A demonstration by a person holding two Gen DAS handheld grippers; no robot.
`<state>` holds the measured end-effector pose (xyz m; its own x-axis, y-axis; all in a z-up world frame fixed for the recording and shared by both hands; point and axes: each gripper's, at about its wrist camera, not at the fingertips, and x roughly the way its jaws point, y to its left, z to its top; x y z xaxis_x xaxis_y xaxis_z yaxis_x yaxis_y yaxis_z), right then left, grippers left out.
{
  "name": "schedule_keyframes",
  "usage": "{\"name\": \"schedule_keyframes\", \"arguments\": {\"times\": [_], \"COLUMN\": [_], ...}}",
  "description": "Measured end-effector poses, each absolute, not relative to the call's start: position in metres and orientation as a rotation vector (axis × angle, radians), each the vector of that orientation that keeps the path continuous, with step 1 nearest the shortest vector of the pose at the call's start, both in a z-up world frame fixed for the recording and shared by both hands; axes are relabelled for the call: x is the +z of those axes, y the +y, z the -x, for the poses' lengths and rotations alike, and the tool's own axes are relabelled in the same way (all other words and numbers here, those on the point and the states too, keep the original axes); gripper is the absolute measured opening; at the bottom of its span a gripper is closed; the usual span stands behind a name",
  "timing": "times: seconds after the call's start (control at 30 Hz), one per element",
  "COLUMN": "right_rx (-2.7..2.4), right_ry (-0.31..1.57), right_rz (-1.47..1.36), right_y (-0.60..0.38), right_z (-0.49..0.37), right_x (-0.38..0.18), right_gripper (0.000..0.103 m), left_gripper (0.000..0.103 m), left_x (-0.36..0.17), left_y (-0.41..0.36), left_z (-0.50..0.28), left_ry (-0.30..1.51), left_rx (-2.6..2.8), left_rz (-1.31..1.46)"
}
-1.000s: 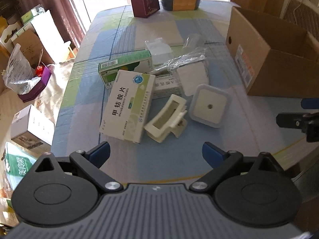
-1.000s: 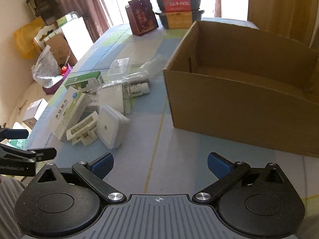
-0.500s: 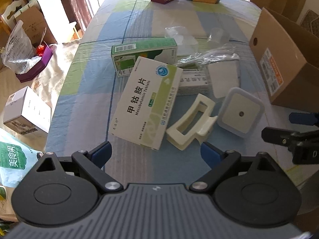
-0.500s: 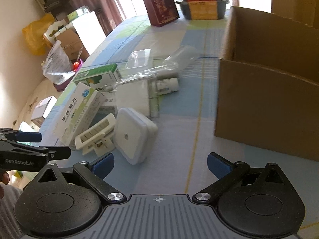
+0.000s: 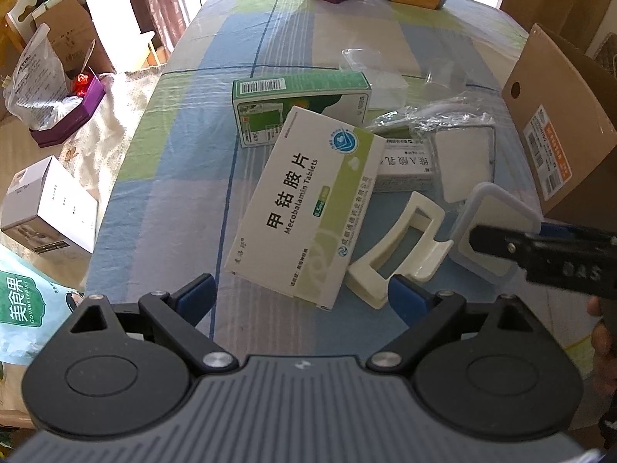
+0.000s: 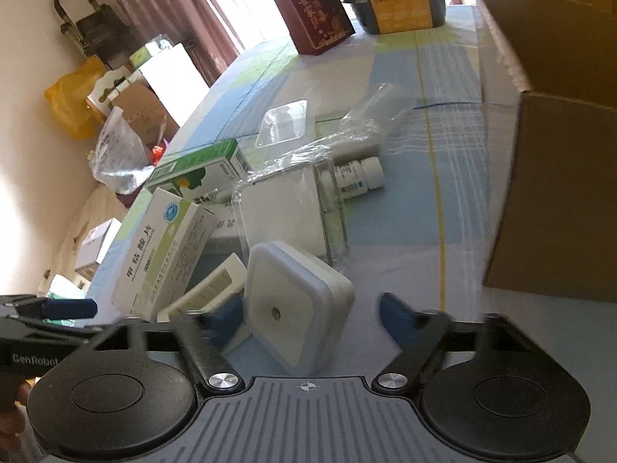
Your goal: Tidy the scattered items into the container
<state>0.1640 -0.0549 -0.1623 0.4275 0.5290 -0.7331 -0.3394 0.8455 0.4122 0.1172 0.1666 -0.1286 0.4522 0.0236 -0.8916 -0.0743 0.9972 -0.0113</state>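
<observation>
The table (image 5: 185, 162), under a blue, green and grey checked cloth, carries everything. On its right side stands the cardboard box (image 6: 551, 162), open-topped; the little of its inside that shows in the right wrist view looks bare, so I judge the tidying has hardly begun — nearly the whole pile is left to move. The scattered things lie bunched together just left of the box. Largest is the white and green tablet carton (image 5: 308, 208), lying flat and askew, its far end overlapping the green carton (image 5: 300, 108) behind it. A crumpled clear plastic bag (image 5: 432, 115) drapes over a clear flat case (image 5: 462, 162), and a smaller white carton (image 5: 405, 169) sits between that case and the tablet carton. In front, the square white night light (image 6: 297, 305) rests with one edge propped up, touching the cream hair claw (image 5: 397, 247) beside it. A small white pill bottle (image 6: 358, 177) lies on its side by the clear case. The right gripper (image 6: 308, 316) has its jaws spread wide and empty, one on each side of the night light — this looks like the first pick, not yet closed. The left gripper (image 5: 300, 293) is likewise released and holds nothing, poised over the near end of the tablet carton.
</observation>
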Motion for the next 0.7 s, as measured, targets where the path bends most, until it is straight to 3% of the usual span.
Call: {"name": "schedule_keyframes", "arguments": {"times": [0.03, 0.07, 0.13, 0.23, 0.7], "right_rx": [0.558, 0.565, 0.592, 0.626, 0.539], "right_ry": [0.996, 0.998, 0.991, 0.981, 1.001], "right_rz": [-0.229, -0.239, -0.248, -0.222, -0.094], "right_y": [-0.055, -0.055, -0.057, -0.059, -0.104], "right_z": [-0.166, -0.167, -0.167, -0.162, -0.145], "right_x": [-0.165, -0.166, -0.167, -0.163, -0.144], "right_gripper": [0.065, 0.054, 0.05, 0.036, 0.036], "left_gripper": [0.094, 0.094, 0.094, 0.094, 0.093], "left_x": [-0.129, -0.129, -0.129, -0.129, -0.139], "left_y": [0.167, 0.167, 0.167, 0.166, 0.17], "left_z": [-0.118, -0.118, -0.117, -0.117, -0.163], "left_ry": [1.1, 1.1, 1.096, 1.088, 1.046], "left_rx": [0.06, 0.06, 0.058, 0.051, 0.053], "left_rz": [0.053, 0.056, 0.059, 0.058, -0.013]}}
